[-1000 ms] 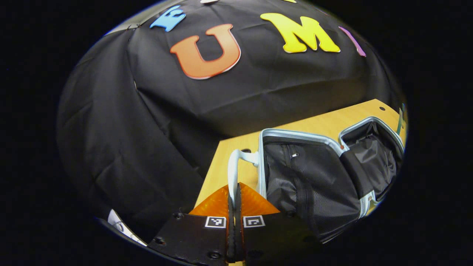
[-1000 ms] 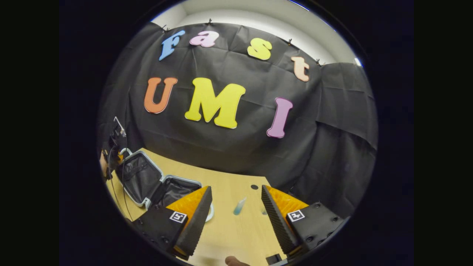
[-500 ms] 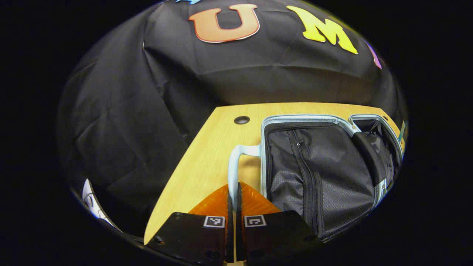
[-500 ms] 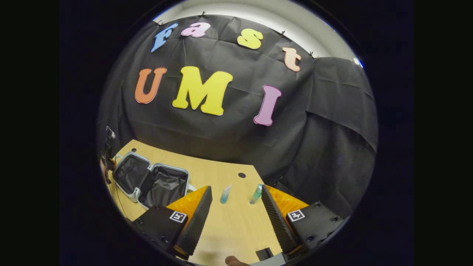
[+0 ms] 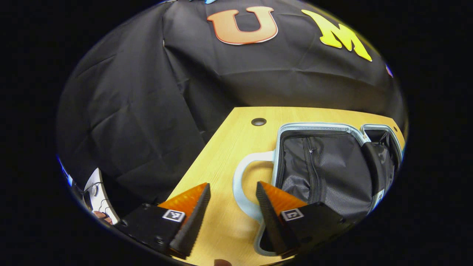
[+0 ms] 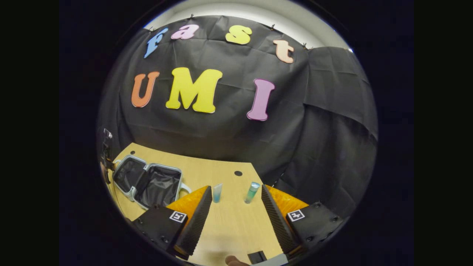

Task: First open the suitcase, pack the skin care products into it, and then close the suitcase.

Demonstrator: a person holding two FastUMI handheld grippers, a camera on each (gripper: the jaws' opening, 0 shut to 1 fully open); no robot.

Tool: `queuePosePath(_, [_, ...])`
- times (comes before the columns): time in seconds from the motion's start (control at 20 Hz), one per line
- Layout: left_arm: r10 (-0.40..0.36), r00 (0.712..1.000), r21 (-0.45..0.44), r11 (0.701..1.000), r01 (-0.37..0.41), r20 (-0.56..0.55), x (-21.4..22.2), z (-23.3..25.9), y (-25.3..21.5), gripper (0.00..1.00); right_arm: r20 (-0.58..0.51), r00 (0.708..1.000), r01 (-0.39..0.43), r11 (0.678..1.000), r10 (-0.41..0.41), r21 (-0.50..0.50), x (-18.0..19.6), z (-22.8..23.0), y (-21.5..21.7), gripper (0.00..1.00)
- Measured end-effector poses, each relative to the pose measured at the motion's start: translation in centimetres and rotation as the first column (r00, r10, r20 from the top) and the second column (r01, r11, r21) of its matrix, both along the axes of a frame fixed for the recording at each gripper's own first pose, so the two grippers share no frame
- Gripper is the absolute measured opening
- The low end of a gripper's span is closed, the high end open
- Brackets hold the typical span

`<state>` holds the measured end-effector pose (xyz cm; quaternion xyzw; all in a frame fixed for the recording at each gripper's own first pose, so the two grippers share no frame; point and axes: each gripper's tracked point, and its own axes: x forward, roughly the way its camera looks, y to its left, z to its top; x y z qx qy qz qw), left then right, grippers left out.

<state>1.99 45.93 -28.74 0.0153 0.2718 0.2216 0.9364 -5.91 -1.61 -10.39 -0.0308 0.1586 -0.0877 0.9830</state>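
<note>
- Left gripper [image 5: 231,207]: fingers spread apart over the desk [image 5: 218,155], holding nothing. The pale suitcase handle [image 5: 242,184] lies on the wood between them, nearer the right-hand finger; whether it touches that finger cannot be told.
- Suitcase [image 5: 325,170]: lies open flat near the desk's left edge, both halves facing up. The shell rim is pale blue-grey and the inside is black fabric lining. The near half shows a zipped mesh divider; a black strap crosses where the halves meet. In the left gripper view the far half is cut off at the picture's edge.
- In the right gripper view the suitcase [image 6: 147,181] sits at the far left of the desk [image 6: 236,221], small and dim; its interior detail is hard to make out.
- Right gripper [image 6: 236,210]: fingers wide apart, empty, hovering over bare wood toward the desk's right side.
- Two skin care products stand upright beyond those fingertips, apart from each other: a pale blue tube [image 6: 217,192] just beside the left-hand finger, and a teal bottle [image 6: 252,192] nearer the right-hand finger. Both are outside the suitcase.
- Writing: no label on either product is legible. Square black-and-white markers sit on the finger mounts.
- A round cable hole [image 6: 238,173] lies near the desk's far edge.
- A fingertip shows at the bottom edge of each view, mostly cut off.
</note>
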Motion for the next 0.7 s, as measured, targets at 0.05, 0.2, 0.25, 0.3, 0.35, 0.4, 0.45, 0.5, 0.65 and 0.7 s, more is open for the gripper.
queuePosePath(0.05, [0.011,1.000,0.006,1.000,-0.011,0.012,-0.3,0.8,-0.5,0.93,-0.005,1.000,-0.002,1.000,0.002,0.001,0.1,-0.6,-0.7,0.79])
queuePosePath(0.2, [0.012,0.998,0.022,1.000,-0.013,0.069,-1.0,4.2,-3.5,0.91,-0.008,1.000,-0.027,1.000,0.027,0.010,0.9,-1.5,-2.5,0.80])
queuePosePath(0.25, [0.005,0.996,0.026,1.000,-0.007,0.087,-0.9,5.3,-4.9,0.92,-0.006,0.999,-0.050,0.999,0.050,0.016,1.2,-1.8,-2.9,0.80])
queuePosePath(0.3, [0.003,0.995,0.032,0.999,-0.006,0.099,-1.0,6.2,-6.5,0.92,-0.001,0.998,-0.060,0.998,0.060,0.012,1.7,-2.0,-3.6,0.80])
queuePosePath(0.35, [-0.006,0.994,0.032,0.999,0.002,0.109,-1.0,6.9,-8.1,0.93,0.004,0.998,-0.063,0.998,0.063,0.011,2.4,-2.1,-4.6,0.80])
queuePosePath(0.4, [-0.015,0.993,0.025,1.000,0.012,0.120,-1.1,7.5,-10.0,0.93,0.003,0.998,-0.069,0.997,0.069,0.021,2.8,-2.4,-5.4,0.79])
queuePosePath(0.45, [-0.027,0.991,0.009,1.000,0.027,0.131,-0.9,7.9,-12.3,0.93,-0.006,0.997,-0.074,0.997,0.074,0.032,3.3,-3.1,-6.0,0.80])
queuePosePath(0.5, [-0.044,0.988,-0.009,0.999,0.046,0.145,-0.5,8.1,-14.7,0.93,-0.015,0.997,-0.077,0.996,0.078,0.040,3.7,-3.8,-6.7,0.80])
queuePosePath(0.65, [-0.117,0.980,-0.048,0.991,0.126,0.159,0.9,7.2,-24.2,0.93,-0.037,0.992,-0.117,0.993,0.118,0.032,5.4,-5.6,-8.8,0.80])
queuePosePath(0.7, [-0.138,0.977,-0.058,0.987,0.149,0.160,1.2,6.9,-26.4,0.93,-0.042,0.990,-0.132,0.991,0.133,0.026,5.8,-6.0,-9.4,0.80])
